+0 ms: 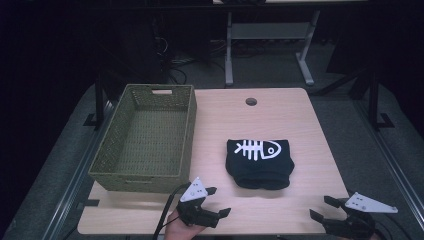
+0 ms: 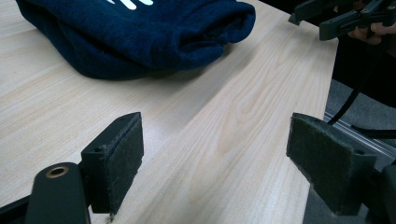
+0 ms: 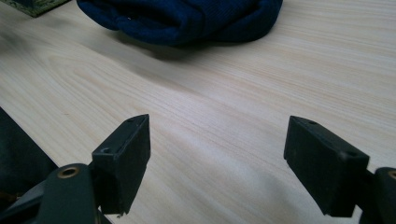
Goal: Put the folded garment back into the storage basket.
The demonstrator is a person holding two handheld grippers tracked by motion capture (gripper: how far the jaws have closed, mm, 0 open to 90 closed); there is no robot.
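Two claws, left claw point(image 1: 216, 201) and right claw point(image 1: 324, 208), spread wide and empty at frame bottom; folded navy garment point(image 1: 260, 162) centred on counter point(image 1: 300, 125).

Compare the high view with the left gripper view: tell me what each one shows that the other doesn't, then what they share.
High view alone: the woven basket, the white fishbone print on the garment, and the hole in the table. Left gripper view alone: the felt-like pads of the left gripper, close up. Shared: the folded dark garment, the wooden table, and the right gripper, open and holding nothing.
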